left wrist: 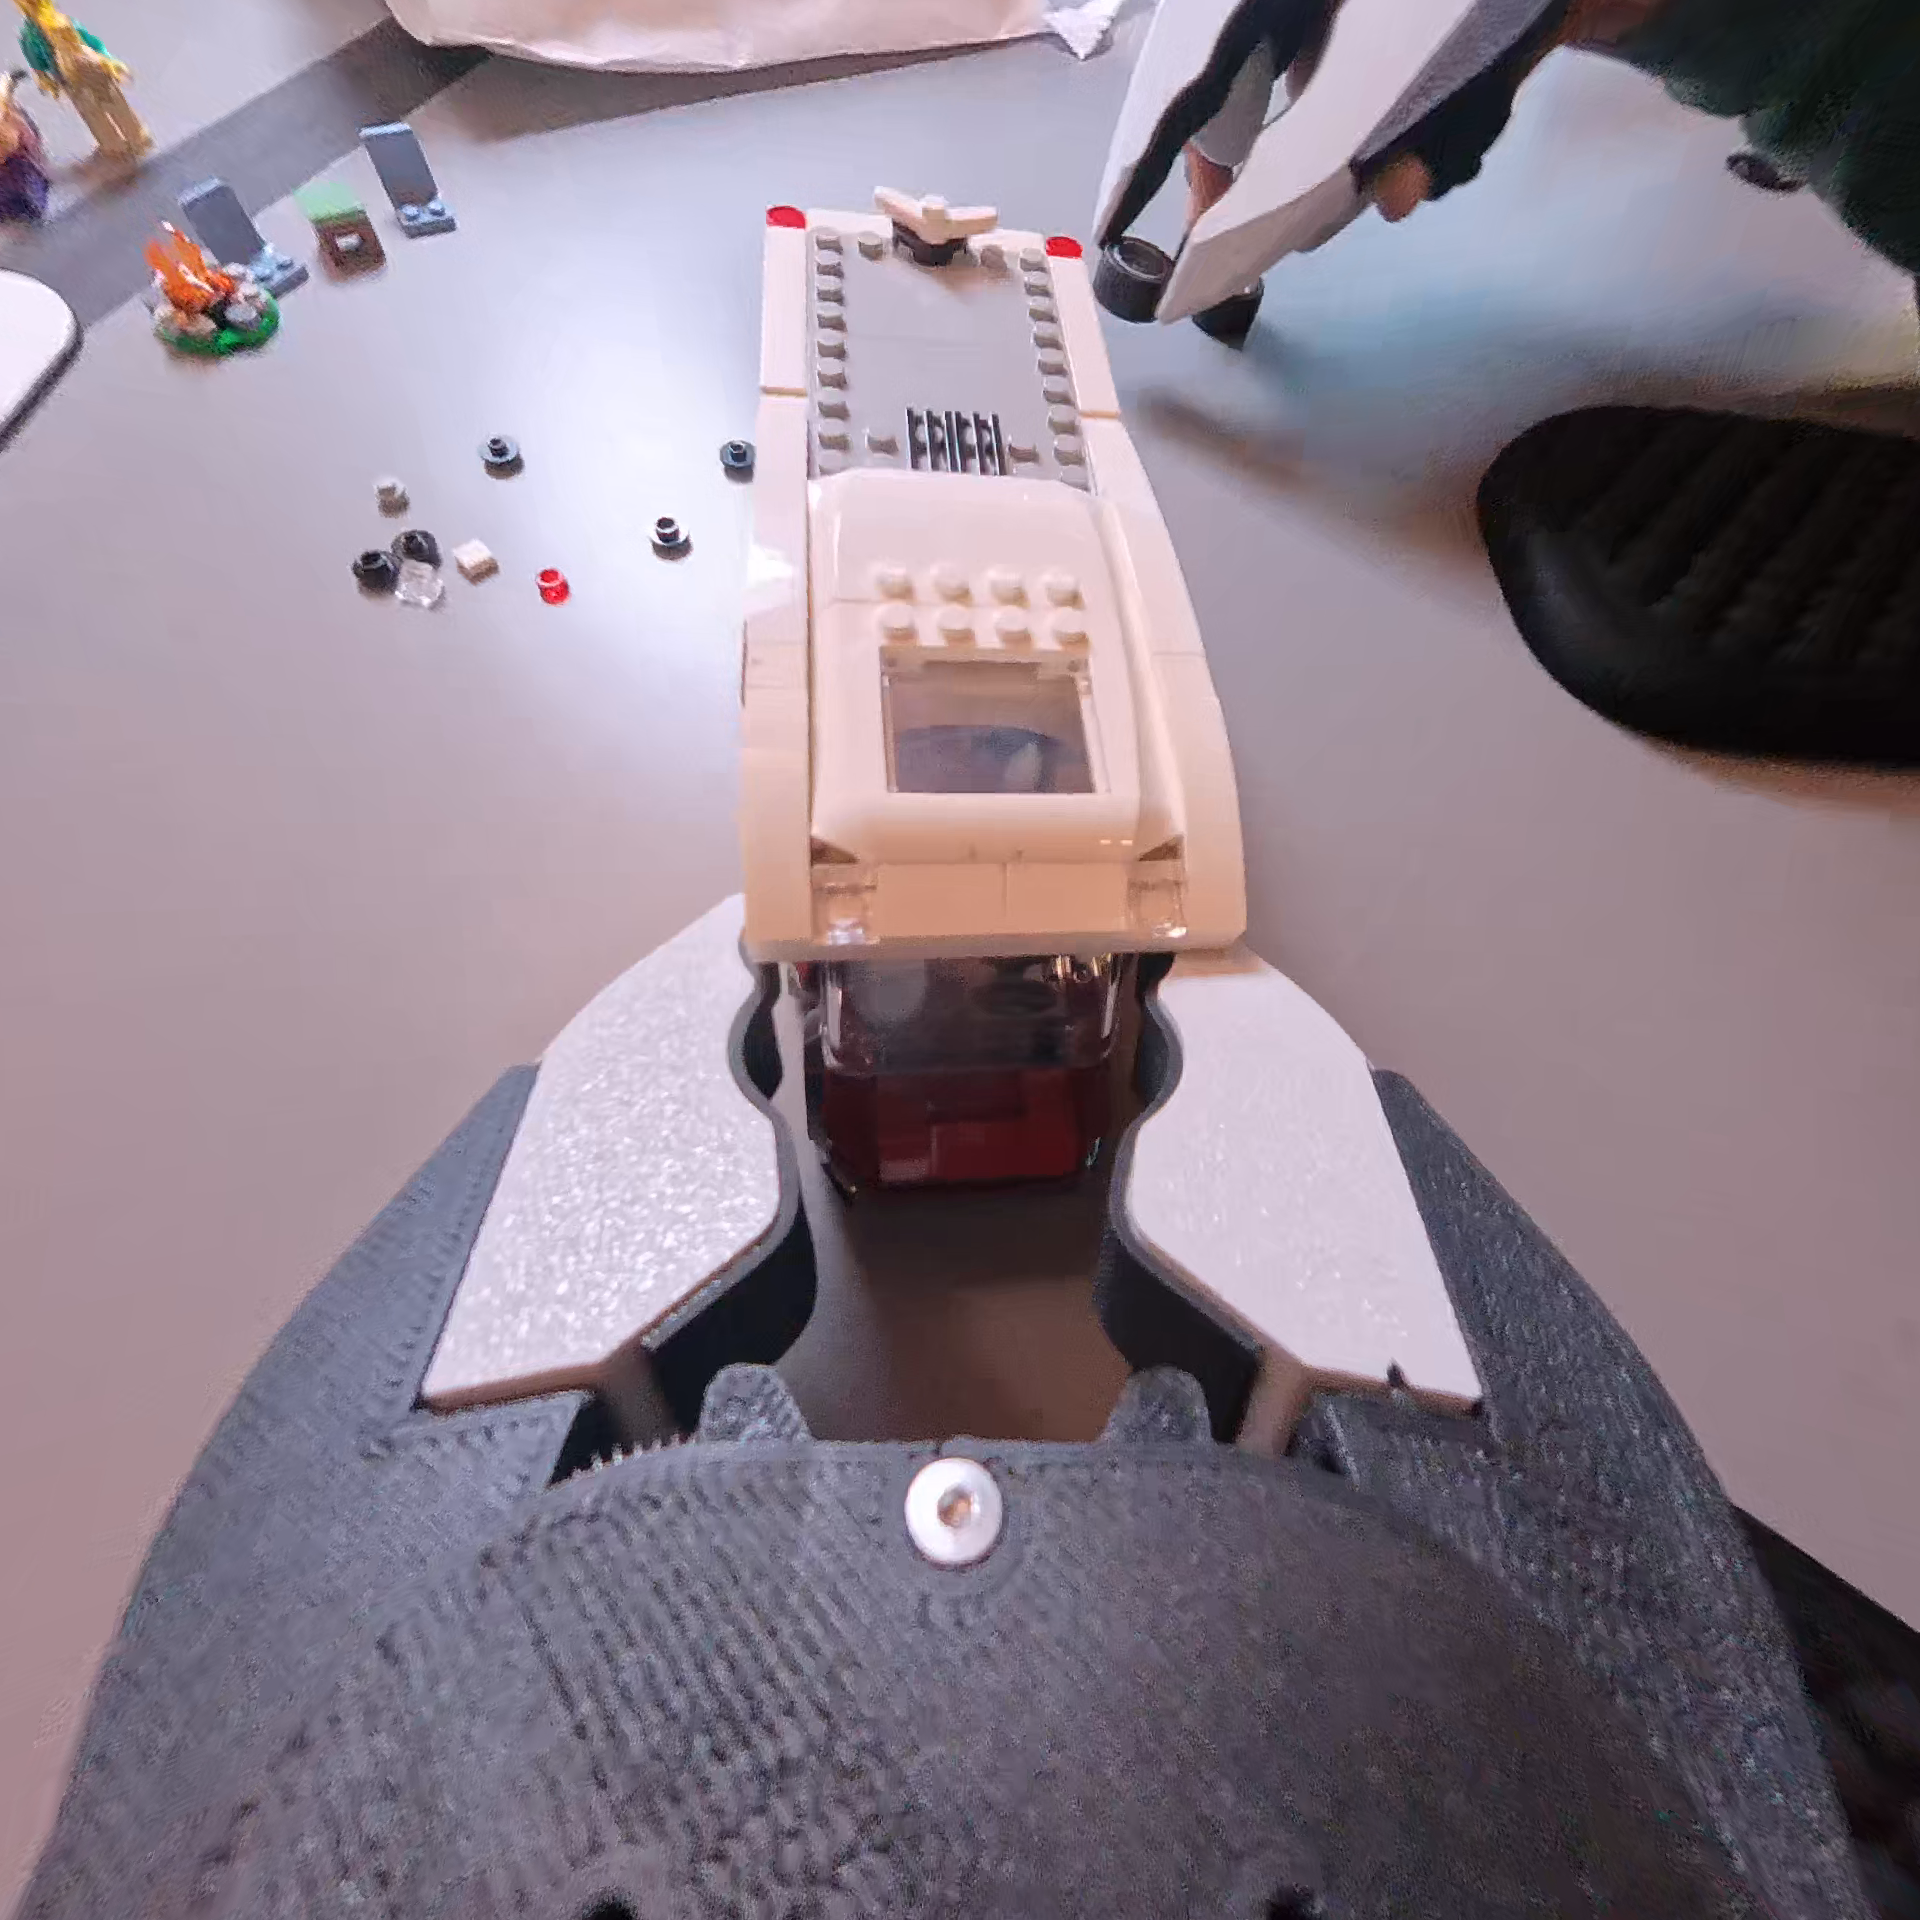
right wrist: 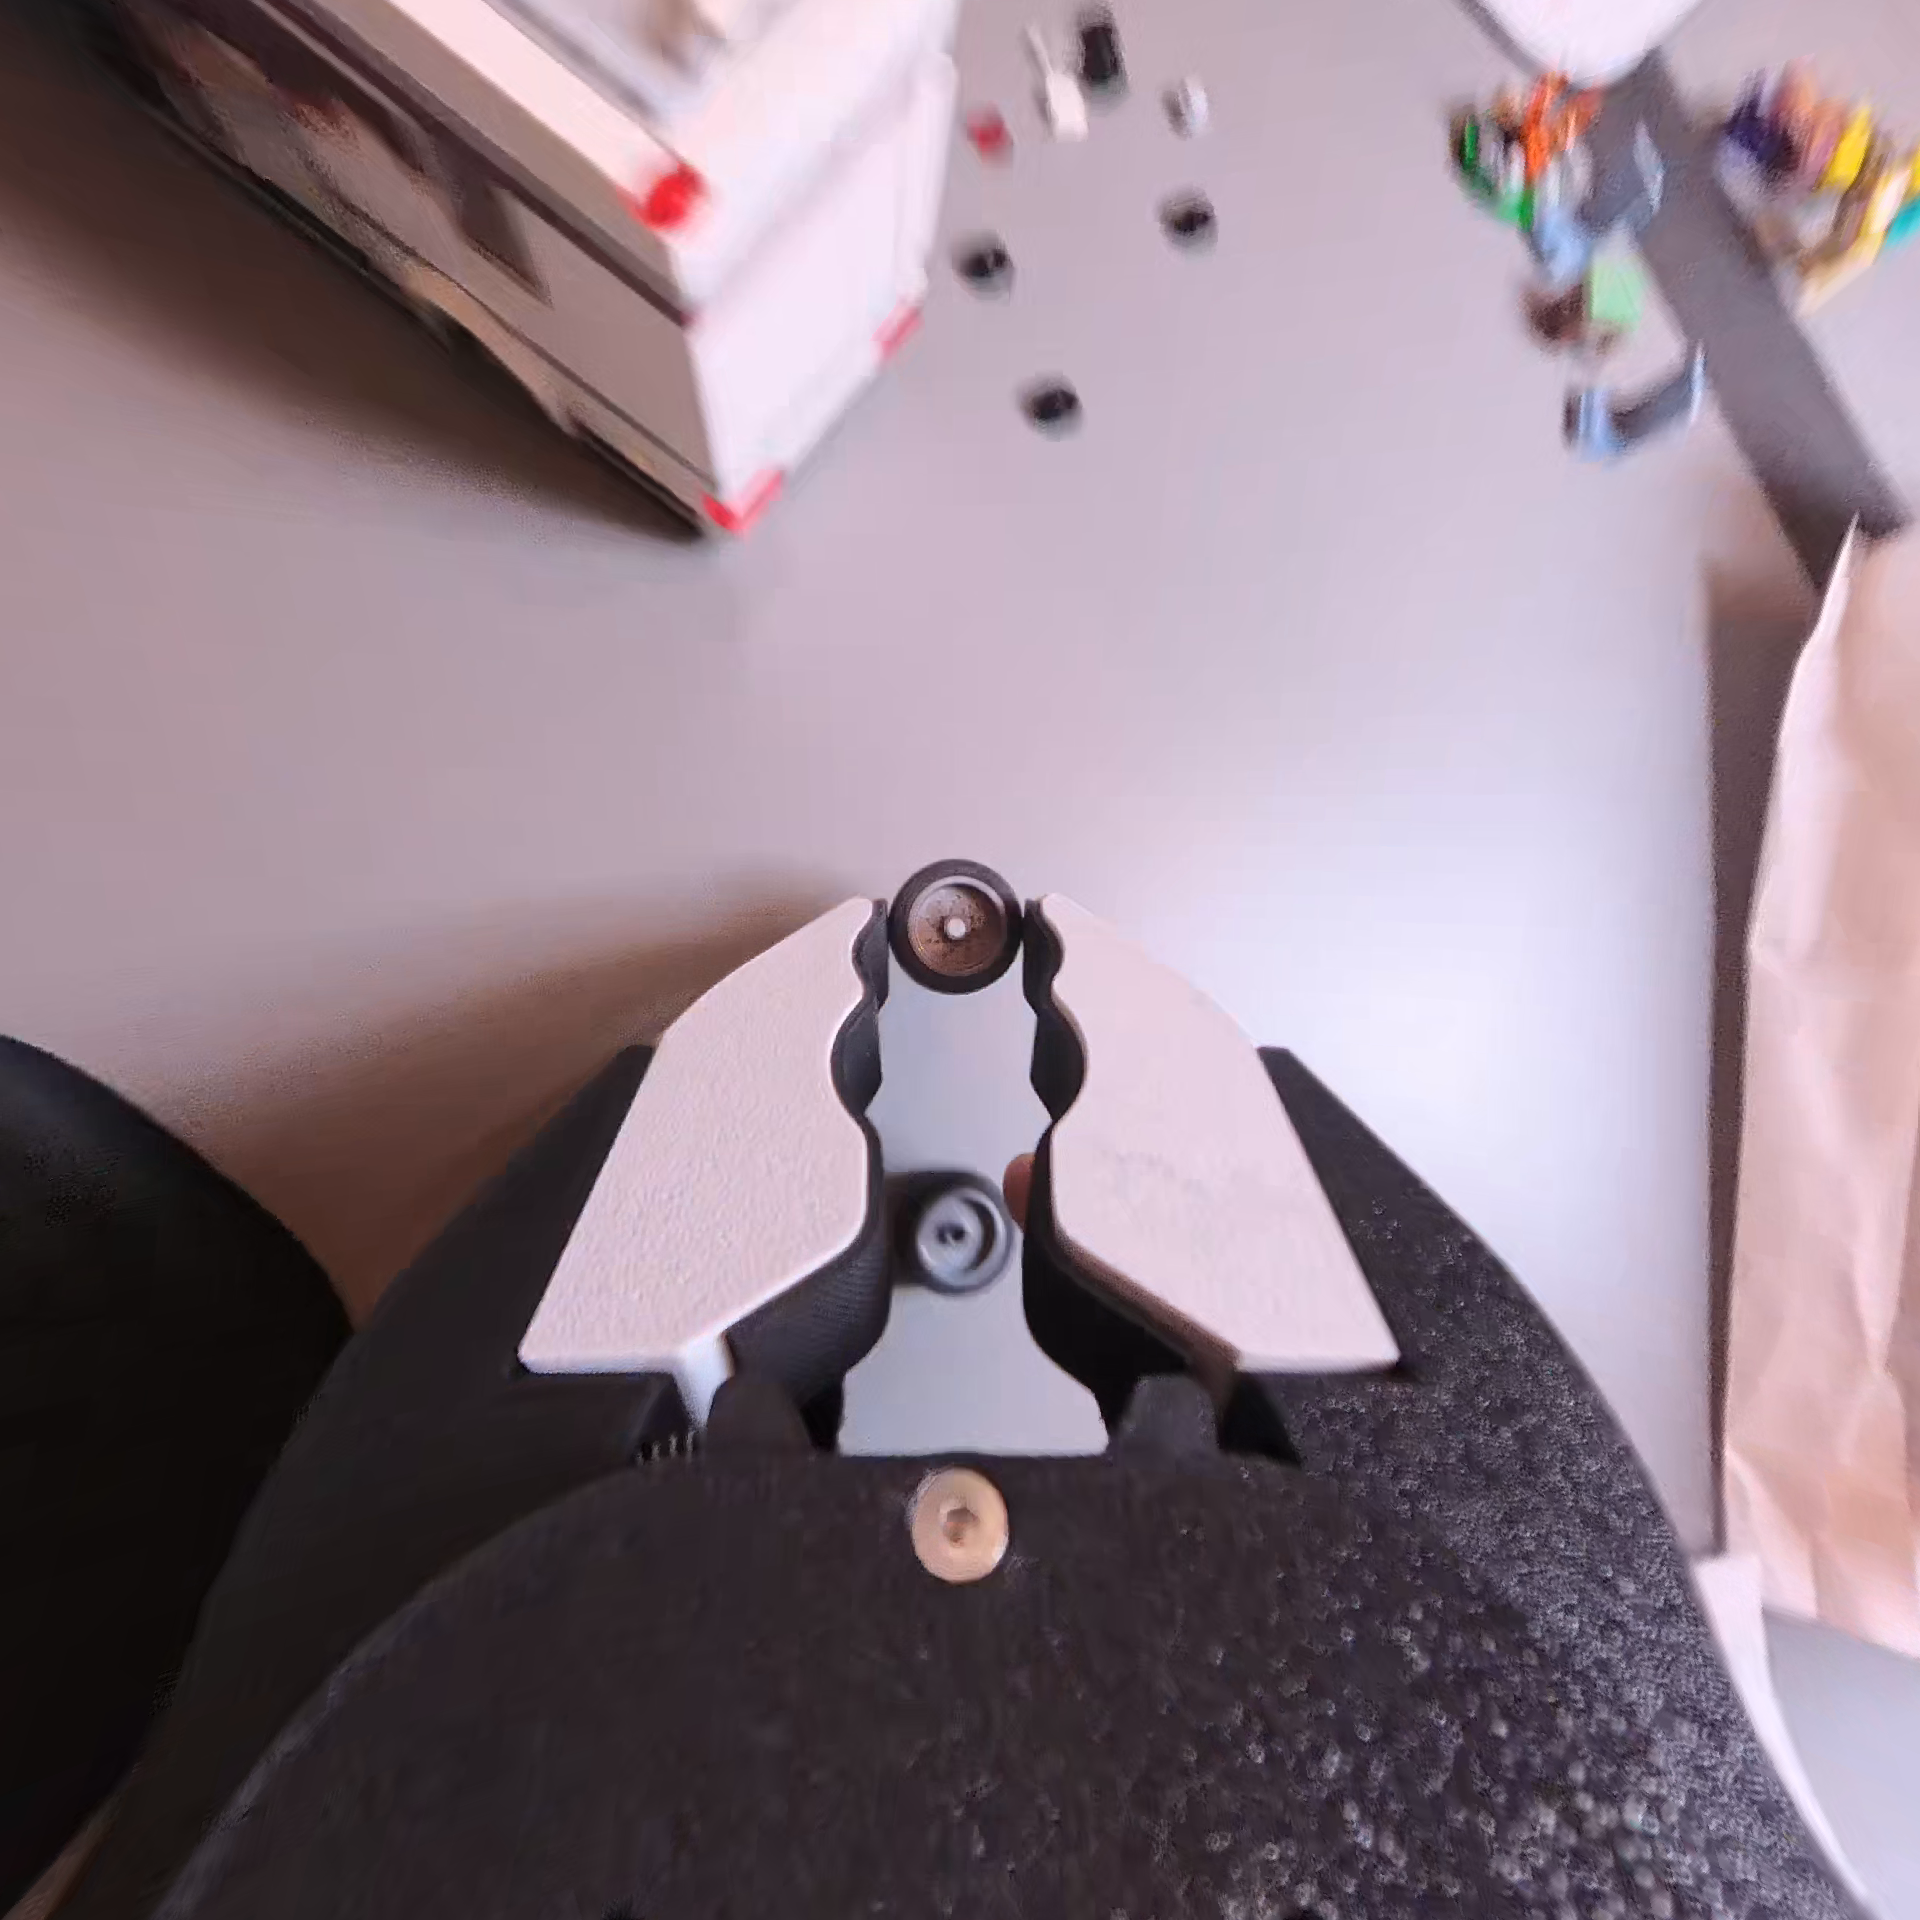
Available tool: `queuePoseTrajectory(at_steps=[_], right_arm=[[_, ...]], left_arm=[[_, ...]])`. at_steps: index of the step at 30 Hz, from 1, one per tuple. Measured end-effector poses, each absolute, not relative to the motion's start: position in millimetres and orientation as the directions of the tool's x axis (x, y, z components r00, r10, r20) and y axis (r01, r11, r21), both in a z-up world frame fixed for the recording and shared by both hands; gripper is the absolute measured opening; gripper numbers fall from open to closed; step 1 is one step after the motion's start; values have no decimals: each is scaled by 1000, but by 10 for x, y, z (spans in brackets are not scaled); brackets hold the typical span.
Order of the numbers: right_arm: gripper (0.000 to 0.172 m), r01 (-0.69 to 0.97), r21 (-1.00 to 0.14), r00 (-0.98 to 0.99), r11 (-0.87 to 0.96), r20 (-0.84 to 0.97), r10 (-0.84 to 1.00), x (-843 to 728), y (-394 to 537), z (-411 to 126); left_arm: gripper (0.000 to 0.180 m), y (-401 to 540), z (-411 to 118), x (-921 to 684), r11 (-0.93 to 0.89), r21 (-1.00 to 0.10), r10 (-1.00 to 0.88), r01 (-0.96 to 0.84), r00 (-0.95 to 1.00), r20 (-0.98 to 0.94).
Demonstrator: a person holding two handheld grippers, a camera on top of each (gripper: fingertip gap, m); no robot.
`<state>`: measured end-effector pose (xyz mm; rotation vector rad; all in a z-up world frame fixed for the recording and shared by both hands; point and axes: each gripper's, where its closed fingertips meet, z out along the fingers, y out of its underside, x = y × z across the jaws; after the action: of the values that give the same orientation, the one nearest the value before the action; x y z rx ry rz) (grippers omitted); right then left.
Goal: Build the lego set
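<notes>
Red-and-cream brick van (left wrist: 977, 748), rigid but judged liable to shed pieces, was clamped at its near end by the left gripper (left wrist: 951, 997), while a light black wheel (right wrist: 956, 928) was pinched farther off on the table (right wrist: 1247, 727) by the right gripper (right wrist: 956, 935).

Both views are bright under soft, even light, with a pale sheen on the smooth grey tabletop (left wrist: 312, 935). Wide-angle bending stretches the edges. The right wrist view smears its far corners; the cream brick-built toy vehicle (right wrist: 790, 260) there is blurred. Shadows stay soft.
</notes>
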<state>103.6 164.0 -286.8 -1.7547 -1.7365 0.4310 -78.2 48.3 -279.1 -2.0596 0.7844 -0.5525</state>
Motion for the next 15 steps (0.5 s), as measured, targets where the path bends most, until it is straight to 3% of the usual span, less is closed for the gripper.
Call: queuePoseTrajectory(at_steps=[3, 8, 11, 15], right_arm=[[24, 658, -709, -52, 254, 294, 954, 713, 1253, -2595], [24, 552, -701, -77, 451, 495, 865, 323, 1130, -2365], [24, 531, -761, -47, 373, 413, 909, 199, 1339, -2371], [24, 498, -829, -24, 255, 281, 960, 34, 1617, -2436]], left_arm=[[66, 479, -2764, -769, -551, -805, -669, -221, 694, 267], [64, 523, -2696, -846, -749, -662, -552, -15, 568, 611], [64, 551, -2688, -906, -814, -580, -500, 35, 468, 729], [67, 630, -2699, -1002, -821, -570, -490, 45, 457, 742]])
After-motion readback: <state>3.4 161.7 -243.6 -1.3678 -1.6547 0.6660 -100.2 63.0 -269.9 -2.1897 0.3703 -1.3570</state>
